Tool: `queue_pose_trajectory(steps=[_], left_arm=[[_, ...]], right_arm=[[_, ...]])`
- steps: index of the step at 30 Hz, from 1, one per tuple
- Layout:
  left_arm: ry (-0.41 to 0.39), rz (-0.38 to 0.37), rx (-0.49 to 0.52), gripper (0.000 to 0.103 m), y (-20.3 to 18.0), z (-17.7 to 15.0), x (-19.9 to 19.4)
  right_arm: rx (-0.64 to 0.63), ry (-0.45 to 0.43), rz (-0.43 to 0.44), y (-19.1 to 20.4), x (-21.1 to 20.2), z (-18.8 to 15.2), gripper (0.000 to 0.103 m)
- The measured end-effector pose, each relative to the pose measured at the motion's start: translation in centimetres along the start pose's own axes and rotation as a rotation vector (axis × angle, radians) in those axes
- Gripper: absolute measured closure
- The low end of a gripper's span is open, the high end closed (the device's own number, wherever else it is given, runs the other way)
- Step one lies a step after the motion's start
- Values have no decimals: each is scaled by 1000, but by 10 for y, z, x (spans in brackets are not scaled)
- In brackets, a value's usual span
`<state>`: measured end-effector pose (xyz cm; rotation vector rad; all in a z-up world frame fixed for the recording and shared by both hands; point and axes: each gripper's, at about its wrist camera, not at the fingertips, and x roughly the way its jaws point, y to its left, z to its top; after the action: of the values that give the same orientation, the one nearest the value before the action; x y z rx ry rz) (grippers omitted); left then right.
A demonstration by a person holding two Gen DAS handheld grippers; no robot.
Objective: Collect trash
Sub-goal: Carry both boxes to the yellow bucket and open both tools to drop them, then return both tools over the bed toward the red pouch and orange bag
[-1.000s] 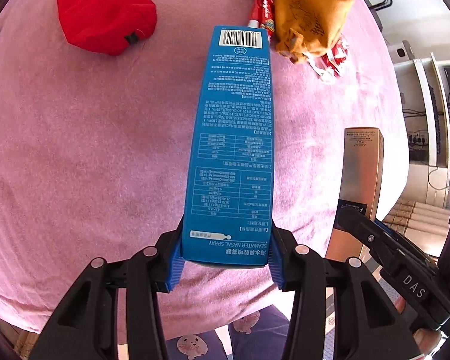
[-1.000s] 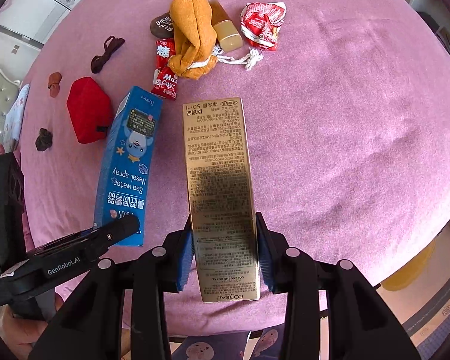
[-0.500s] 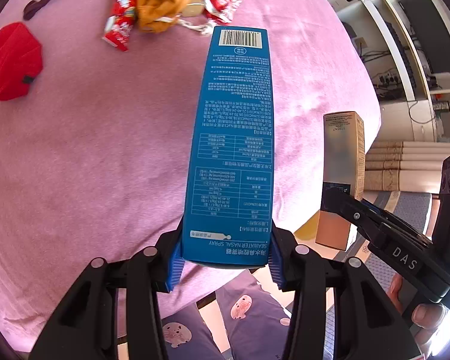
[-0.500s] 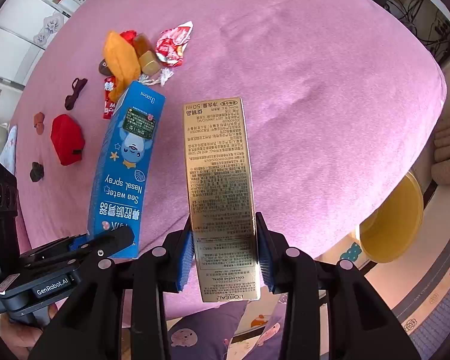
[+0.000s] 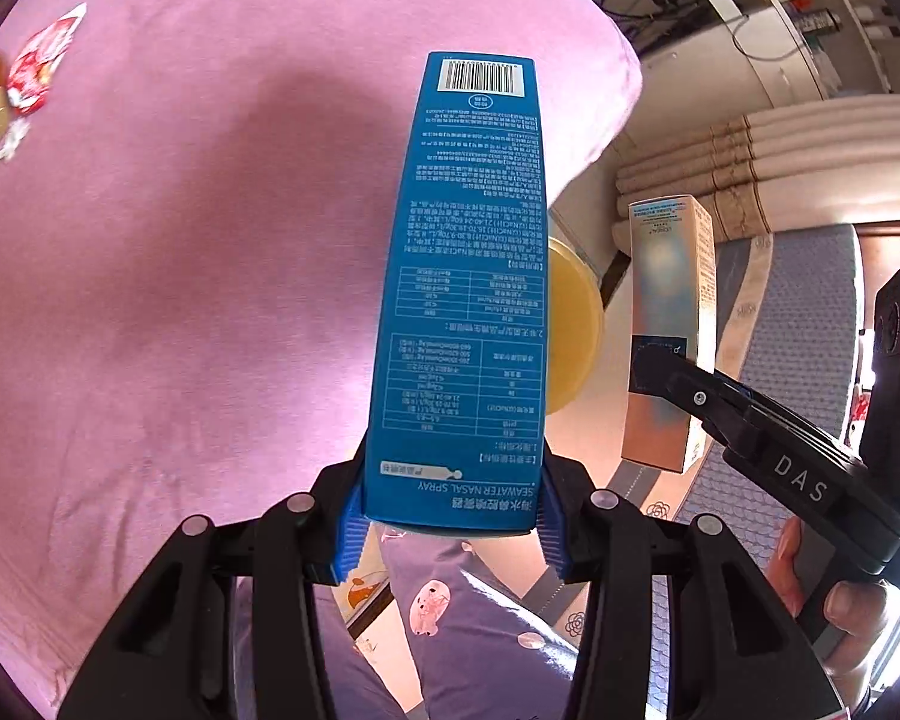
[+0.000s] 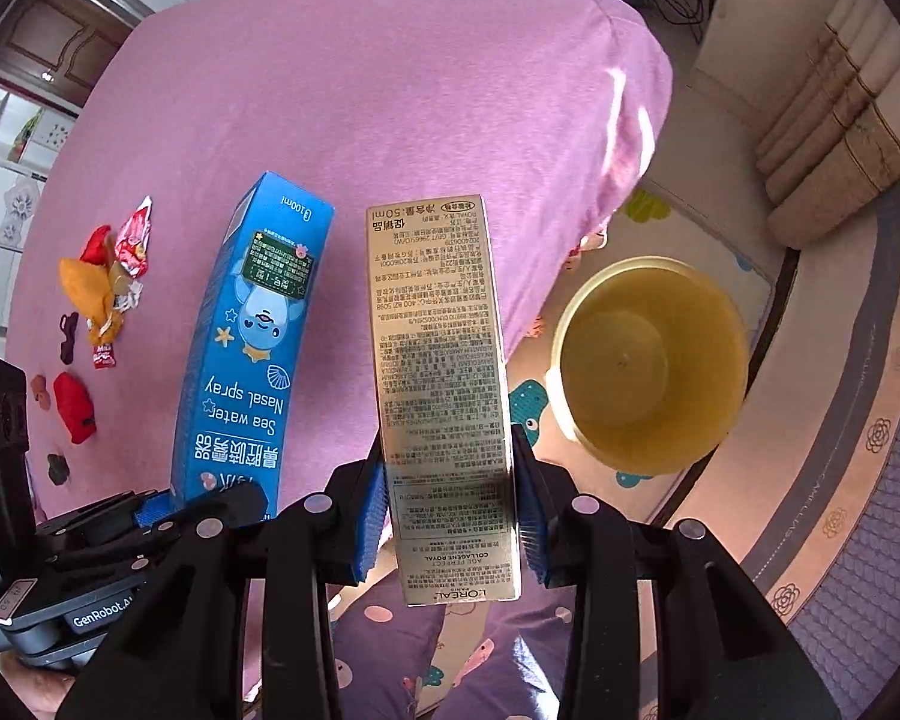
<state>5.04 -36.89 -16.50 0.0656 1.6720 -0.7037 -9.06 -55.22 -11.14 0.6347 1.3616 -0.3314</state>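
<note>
- The left claw [image 5: 450, 516] clamps the blue box [image 5: 468, 276] by its lower end.
- The right claw [image 6: 450, 516] grips the gold box [image 6: 438, 360], probably bound for the yellow bin [image 6: 648, 360] at right.

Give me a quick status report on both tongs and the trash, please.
Left tongs shut on blue nasal spray box. Right tongs shut on gold box. Yellow bin on floor beside bed, open, nothing blocking it.

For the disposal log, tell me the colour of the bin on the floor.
The bin is yellow, shown best in the right wrist view.
</note>
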Motion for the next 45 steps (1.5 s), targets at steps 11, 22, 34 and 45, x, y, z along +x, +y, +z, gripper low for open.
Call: queue_pose_trajectory(steps=[11,22,34,45], left_arm=[[143,12,173,57,-126,14,91],[186,56,245,35,-172,27,135],[171,67,204,31,-150,32,116],[62,61,124,31,-96,35,59]], right_arm=[[219,-4,-34,-150,-11,-16,66],[281,-28,-40,-200,-10,-13,44],[264,21,5,-179,-2,-9,46],[123,3,15,-91,-7,10,47]])
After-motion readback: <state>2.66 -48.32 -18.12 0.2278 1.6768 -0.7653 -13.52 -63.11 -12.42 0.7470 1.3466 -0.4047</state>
